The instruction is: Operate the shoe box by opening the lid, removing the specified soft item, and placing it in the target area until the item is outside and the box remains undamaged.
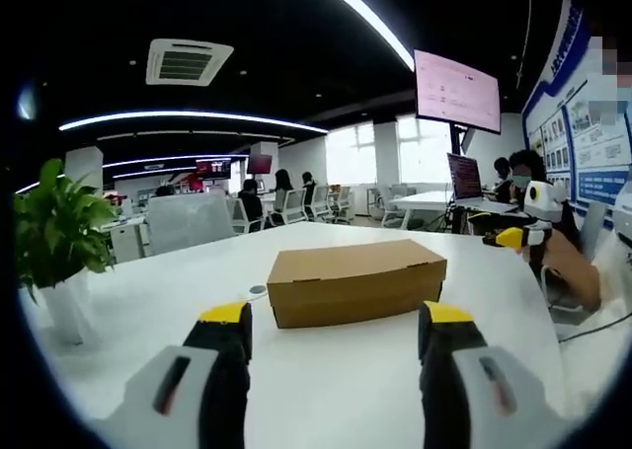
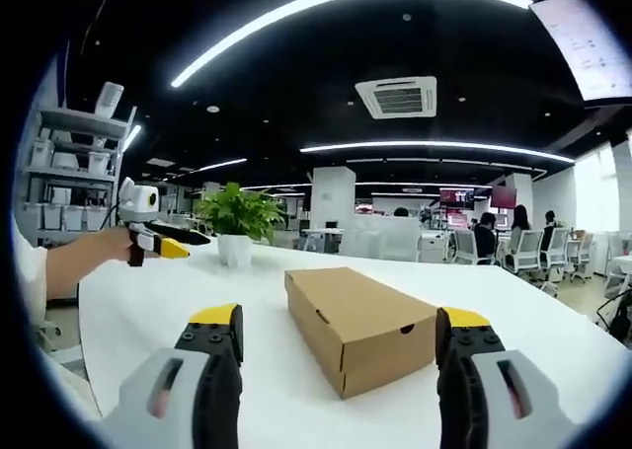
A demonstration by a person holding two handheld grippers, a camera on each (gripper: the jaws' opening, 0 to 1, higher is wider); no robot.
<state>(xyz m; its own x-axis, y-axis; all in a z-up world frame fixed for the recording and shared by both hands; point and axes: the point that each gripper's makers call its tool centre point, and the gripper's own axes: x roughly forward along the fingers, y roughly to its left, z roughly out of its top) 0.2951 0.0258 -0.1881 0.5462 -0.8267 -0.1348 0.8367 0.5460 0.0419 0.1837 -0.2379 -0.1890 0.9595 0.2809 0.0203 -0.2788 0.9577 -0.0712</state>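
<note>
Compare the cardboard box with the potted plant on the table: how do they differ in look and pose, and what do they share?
The box is brown, low and flat-sided, lying shut; the plant is green and leafy, standing upright in a white pot. The box lies near the table's middle, ahead of both grippers; the plant stands near an edge. Both rest on the white table, and neither is touched.

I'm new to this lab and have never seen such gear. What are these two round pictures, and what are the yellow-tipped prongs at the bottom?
A person holds one hand-held gripper in each hand, each carrying a fisheye camera looking along its jaws. In the left gripper view, the left hand-held gripper is open, facing a closed cardboard shoe box on a white table. In the right gripper view, the right hand-held gripper is open too. A potted plant stands on the table. Nothing is held.
</note>
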